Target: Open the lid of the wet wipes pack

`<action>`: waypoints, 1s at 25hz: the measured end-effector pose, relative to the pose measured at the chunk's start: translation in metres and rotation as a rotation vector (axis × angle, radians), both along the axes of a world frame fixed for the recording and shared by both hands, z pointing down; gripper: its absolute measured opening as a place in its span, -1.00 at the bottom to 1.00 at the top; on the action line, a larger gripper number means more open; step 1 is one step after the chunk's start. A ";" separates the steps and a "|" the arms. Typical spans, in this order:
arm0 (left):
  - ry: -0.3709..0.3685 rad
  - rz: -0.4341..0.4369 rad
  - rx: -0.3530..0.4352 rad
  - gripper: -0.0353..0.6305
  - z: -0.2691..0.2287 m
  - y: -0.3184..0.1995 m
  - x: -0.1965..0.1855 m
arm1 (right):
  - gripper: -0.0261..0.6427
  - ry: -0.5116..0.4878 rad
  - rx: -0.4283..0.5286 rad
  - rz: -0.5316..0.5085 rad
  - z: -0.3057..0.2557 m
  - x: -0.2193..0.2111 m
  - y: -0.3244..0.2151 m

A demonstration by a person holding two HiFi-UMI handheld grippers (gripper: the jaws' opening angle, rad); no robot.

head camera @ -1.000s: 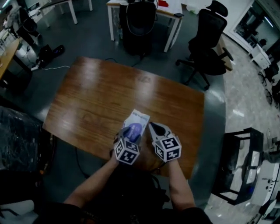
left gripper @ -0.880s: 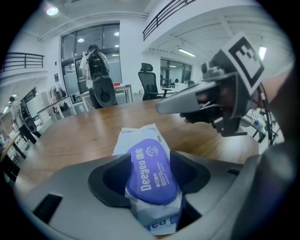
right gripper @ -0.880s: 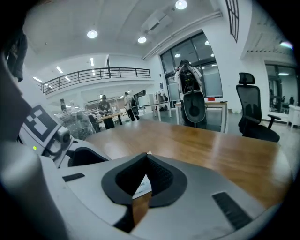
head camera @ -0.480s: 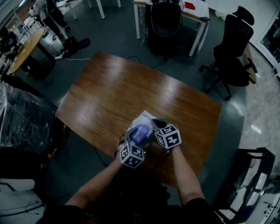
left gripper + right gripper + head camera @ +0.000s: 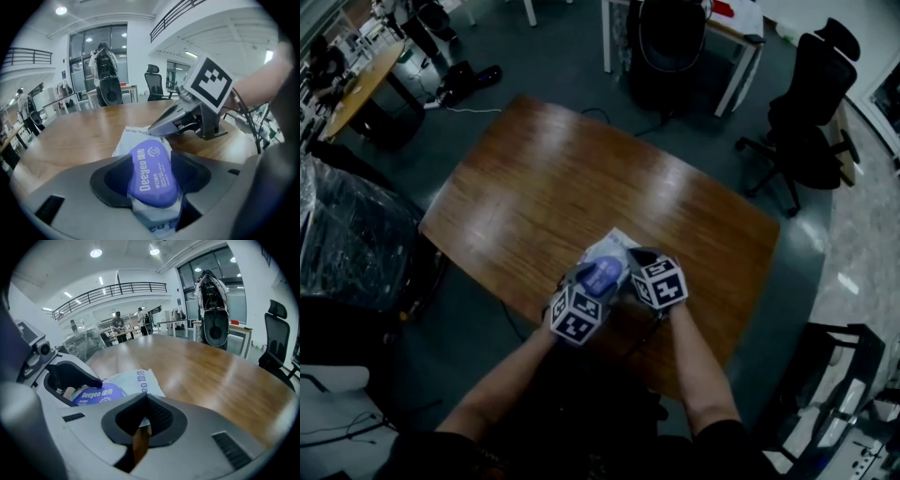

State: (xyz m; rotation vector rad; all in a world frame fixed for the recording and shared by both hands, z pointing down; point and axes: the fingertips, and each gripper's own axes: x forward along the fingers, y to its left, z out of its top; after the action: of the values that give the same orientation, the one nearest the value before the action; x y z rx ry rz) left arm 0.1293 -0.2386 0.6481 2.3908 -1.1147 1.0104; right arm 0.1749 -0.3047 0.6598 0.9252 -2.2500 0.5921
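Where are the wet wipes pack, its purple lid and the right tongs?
wet wipes pack [image 5: 133, 380]: right gripper view, white wrapper beyond the lid.
purple lid [image 5: 152, 176]: left gripper view, middle of its top.
right tongs [image 5: 145, 397]: right gripper view, where the tips meet.

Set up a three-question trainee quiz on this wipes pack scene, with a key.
1. True or false: the purple lid of the wipes pack is already flipped open.
2. Which side's gripper has the pack between its jaws? A. left B. right C. neither
3. Fill in: the right gripper has its jaws ____.

Key
1. False. The lid lies flat and shut on the pack.
2. A. The left gripper clamps the pack, and its jaws have just been closing a little on it.
3. Together, with nothing between them.
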 end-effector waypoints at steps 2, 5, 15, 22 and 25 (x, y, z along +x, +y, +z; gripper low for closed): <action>0.022 0.000 -0.024 -0.10 0.001 0.000 0.000 | -0.89 0.001 -0.009 -0.001 0.003 0.001 0.001; 0.052 0.001 -0.066 -0.10 -0.001 -0.001 -0.001 | -0.89 0.017 -0.010 -0.004 0.003 0.001 0.001; 0.184 0.025 -0.204 -0.11 -0.005 -0.006 -0.004 | -0.89 0.028 -0.011 -0.011 0.002 0.001 0.001; 0.191 -0.028 -0.262 -0.88 -0.004 -0.019 -0.032 | -0.89 0.036 -0.020 -0.009 0.005 0.001 0.001; 0.094 0.053 -0.188 -0.88 -0.009 -0.014 -0.022 | -0.89 0.039 -0.018 -0.004 0.004 0.001 0.001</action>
State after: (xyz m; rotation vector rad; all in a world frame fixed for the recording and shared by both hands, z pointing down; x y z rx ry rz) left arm 0.1070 -0.2524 0.6388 2.3020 -0.8873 0.9630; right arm 0.1754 -0.3041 0.6637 0.9150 -2.2080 0.5868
